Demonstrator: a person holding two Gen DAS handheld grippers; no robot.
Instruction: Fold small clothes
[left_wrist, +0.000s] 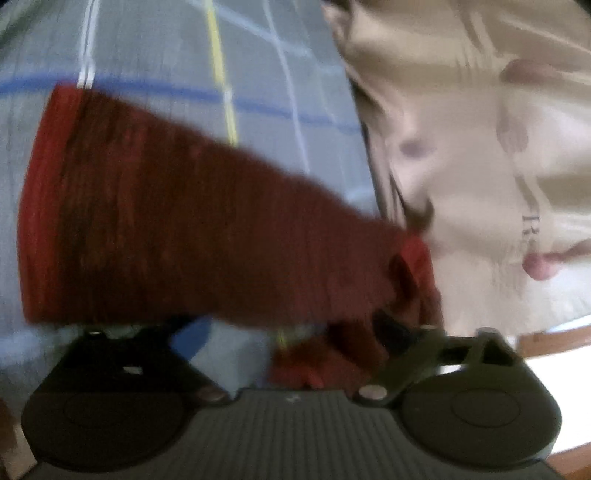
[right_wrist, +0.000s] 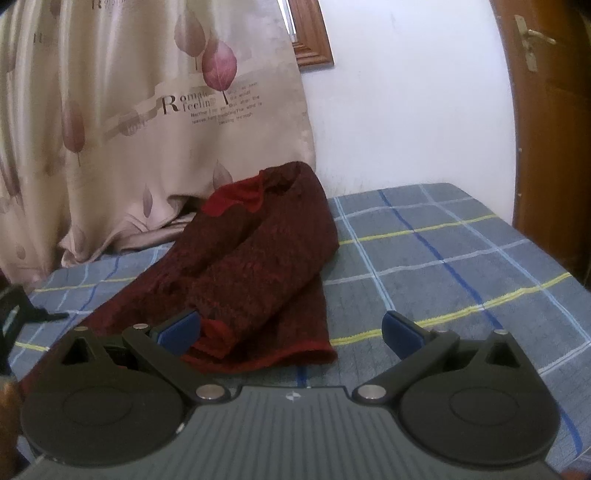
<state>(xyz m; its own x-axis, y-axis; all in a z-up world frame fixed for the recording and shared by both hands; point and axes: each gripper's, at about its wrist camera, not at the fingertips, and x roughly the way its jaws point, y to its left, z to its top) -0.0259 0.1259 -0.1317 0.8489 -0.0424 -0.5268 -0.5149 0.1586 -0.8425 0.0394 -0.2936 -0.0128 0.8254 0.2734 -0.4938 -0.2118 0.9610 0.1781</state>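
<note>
The dark red knit garment (right_wrist: 255, 273) lies bunched on the checked bed sheet (right_wrist: 461, 266), near the curtain (right_wrist: 110, 129). It looks soft, floppy and light, so I'd pinch the near hem. My right claw (right_wrist: 291, 332) hovers released, angled down. The left claw (left_wrist: 258, 332) view is blurry, with cloth draped across it; I can't tell whether it grips.

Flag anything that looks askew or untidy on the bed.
The dark red garment lies bunched rather than flat on the checked sheet, its far end heaped against the curtain and a lighter red lining turned out there.
</note>
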